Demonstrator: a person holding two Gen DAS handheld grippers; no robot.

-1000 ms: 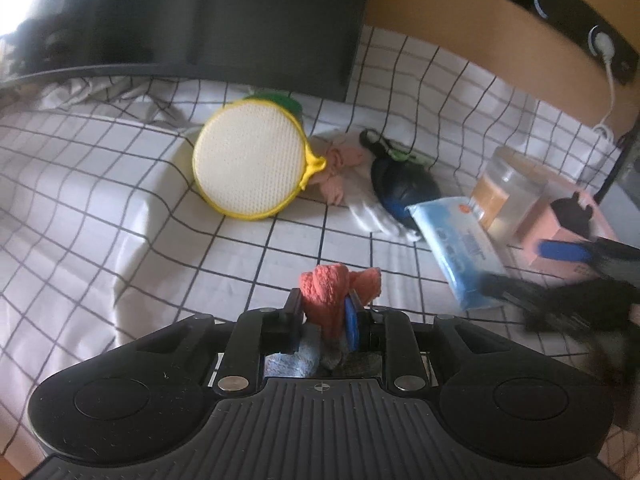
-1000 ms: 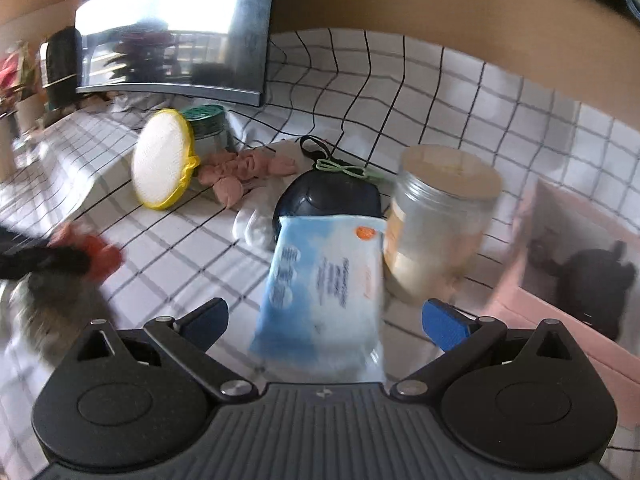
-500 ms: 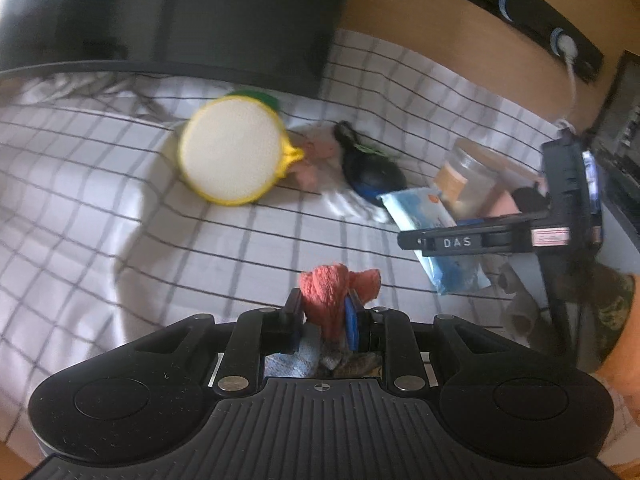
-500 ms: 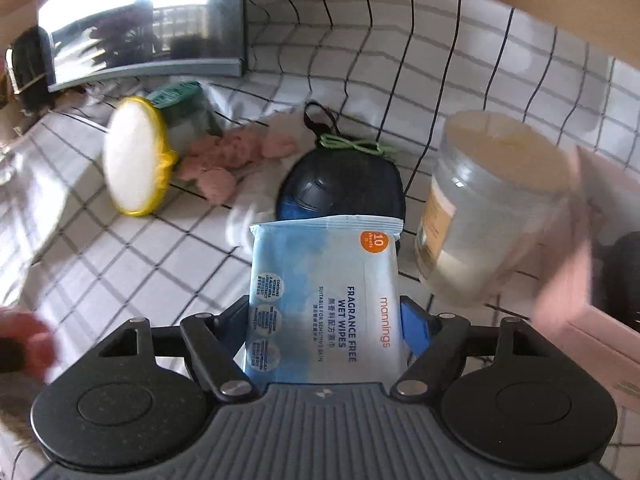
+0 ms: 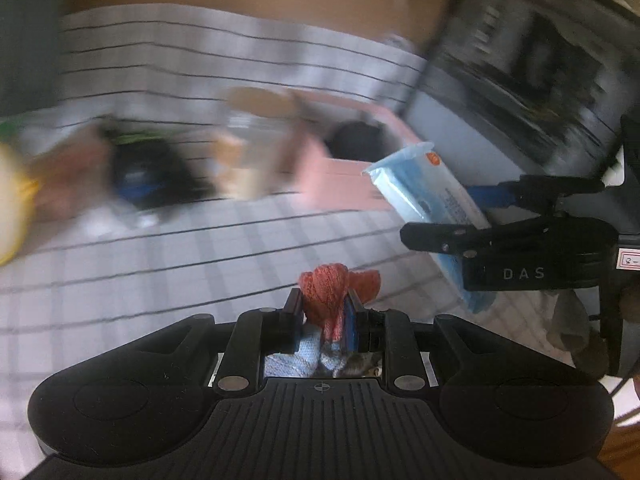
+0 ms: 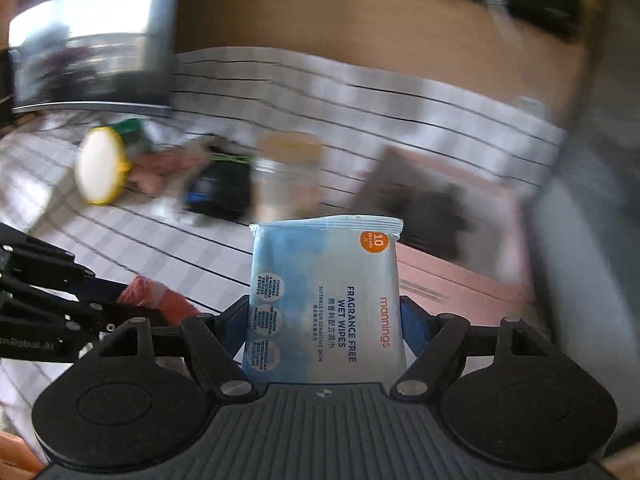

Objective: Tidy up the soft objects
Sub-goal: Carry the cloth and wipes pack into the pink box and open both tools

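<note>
My left gripper (image 5: 322,312) is shut on a red knitted soft toy (image 5: 326,290), held above the checked cloth. My right gripper (image 6: 324,316) is shut on a blue pack of wet wipes (image 6: 324,300) and holds it off the table. The pack (image 5: 424,196) and the right gripper also show at the right of the left wrist view. The left gripper with the red toy (image 6: 148,294) shows at the lower left of the right wrist view. Both views are blurred by motion.
A pink box (image 6: 460,280) with a dark object inside lies ahead on the right. A clear jar (image 6: 286,176), a black pouch (image 6: 218,192), pink soft pieces (image 6: 160,168) and a yellow-rimmed round pad (image 6: 100,170) lie on the checked cloth (image 6: 360,112). A dark monitor (image 5: 520,80) stands at the right.
The right gripper has lifted the wipes pack off the table. Both grippers have swung to the right, toward the pink box. The left gripper still holds the red toy.
</note>
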